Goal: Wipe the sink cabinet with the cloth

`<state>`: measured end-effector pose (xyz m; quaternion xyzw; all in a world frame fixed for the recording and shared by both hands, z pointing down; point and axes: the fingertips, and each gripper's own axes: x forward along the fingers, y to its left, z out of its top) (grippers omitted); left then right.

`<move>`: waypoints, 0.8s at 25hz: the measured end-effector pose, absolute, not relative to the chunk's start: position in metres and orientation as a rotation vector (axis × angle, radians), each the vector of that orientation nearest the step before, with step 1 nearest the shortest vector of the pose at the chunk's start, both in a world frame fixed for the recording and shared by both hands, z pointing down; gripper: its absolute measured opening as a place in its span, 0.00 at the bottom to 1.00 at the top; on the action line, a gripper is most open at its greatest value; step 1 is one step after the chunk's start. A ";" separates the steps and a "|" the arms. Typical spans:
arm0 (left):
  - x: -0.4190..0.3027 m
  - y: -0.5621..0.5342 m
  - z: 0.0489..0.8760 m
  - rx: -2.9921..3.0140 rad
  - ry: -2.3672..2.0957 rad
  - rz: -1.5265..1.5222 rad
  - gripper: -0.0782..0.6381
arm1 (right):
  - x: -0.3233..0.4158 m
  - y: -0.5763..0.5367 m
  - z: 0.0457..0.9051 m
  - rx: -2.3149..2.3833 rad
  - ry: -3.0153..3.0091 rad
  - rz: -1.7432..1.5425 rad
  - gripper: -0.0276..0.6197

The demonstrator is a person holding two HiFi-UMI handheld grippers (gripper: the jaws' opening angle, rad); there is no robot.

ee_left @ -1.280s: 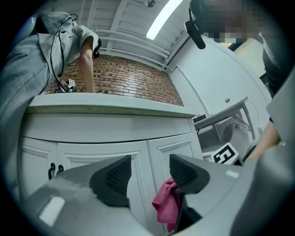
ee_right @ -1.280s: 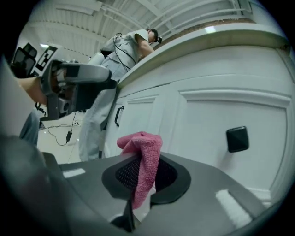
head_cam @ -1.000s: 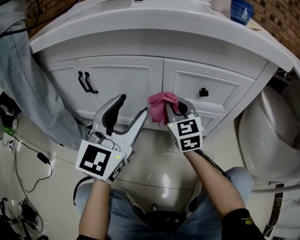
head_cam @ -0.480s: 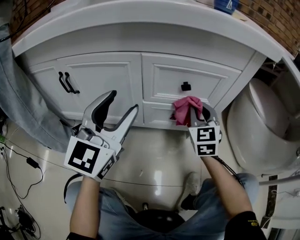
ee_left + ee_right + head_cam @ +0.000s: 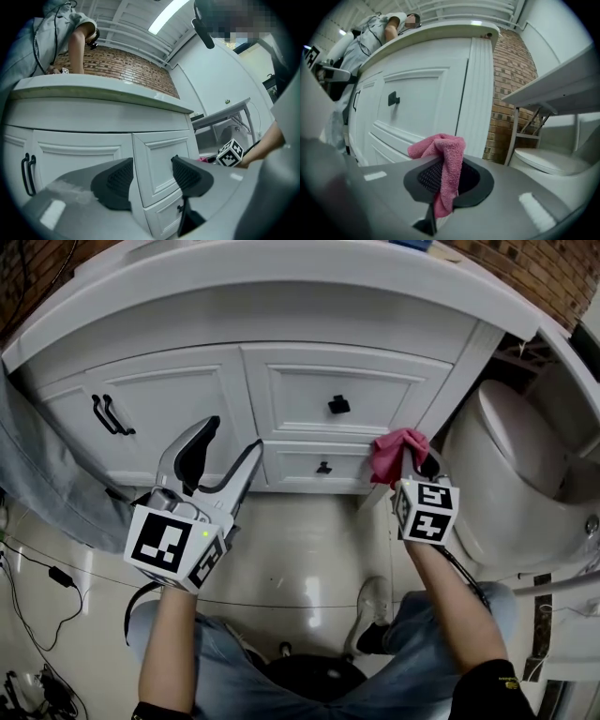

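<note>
Pink terry, bunched: clamping cloth (image 5: 396, 451) in right gripper (image 5: 412, 463), jaws closed on it. Wad sticking out past the tips, with one fold hanging down across the black ribbed pads (image 5: 427, 176). Holding the wad at the right front corner of the cabinet (image 5: 187, 395), level with its lower drawer (image 5: 300, 468) and just beside its ribbed corner post (image 5: 453, 381). Not resolving from either view whether cloth is touching the white face or sitting just off it.

Holding left gripper (image 5: 232, 437) low in front of the cabinet, left of its centre, jaws spread wide with nothing between them. Seeing only drawer fronts through the gap in the left gripper view. Tips pointing at the strip between the cabinet's door and its drawers, apart from it.

Logging fittings on the cabinet:
- pair of black bar handles (image 5: 111, 415) on its left door
- black knob (image 5: 338, 406) on its upper drawer
- smaller black pull (image 5: 323, 467) on its lower drawer

White countertop (image 5: 281, 296) overhanging the cabinet's front. White toilet (image 5: 506, 474) standing right of the cabinet, just past the corner post. Glossy pale floor (image 5: 309, 559) running below the cabinet. Grey clothing of a second person (image 5: 37, 484) hanging at the cabinet's left end, with that person's arm resting on the countertop in the left gripper view.
</note>
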<state>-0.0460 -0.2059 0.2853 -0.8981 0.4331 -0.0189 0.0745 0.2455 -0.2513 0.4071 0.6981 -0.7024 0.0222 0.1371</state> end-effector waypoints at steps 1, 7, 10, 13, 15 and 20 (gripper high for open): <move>-0.045 -0.205 0.286 -2.697 1.298 -0.060 0.48 | 0.236 -0.251 0.408 2.023 -2.058 0.081 0.10; -0.057 -0.202 0.286 -2.655 1.318 -0.104 0.49 | 0.120 -0.252 0.410 1.842 -2.320 0.017 0.10; -0.069 -0.201 0.285 -2.647 1.351 -0.100 0.49 | 0.071 -0.259 0.416 1.744 -2.358 -0.028 0.10; -0.082 -0.201 0.285 -2.638 1.380 -0.095 0.51 | 0.036 -0.269 0.426 1.715 -2.387 0.050 0.10; -0.090 -0.201 0.285 -2.637 1.400 -0.090 0.51 | 0.016 -0.274 0.432 1.701 -2.404 0.102 0.10; -0.107 -0.197 0.278 -2.636 1.434 -0.042 0.52 | -0.014 -0.279 0.447 1.652 -2.434 0.169 0.10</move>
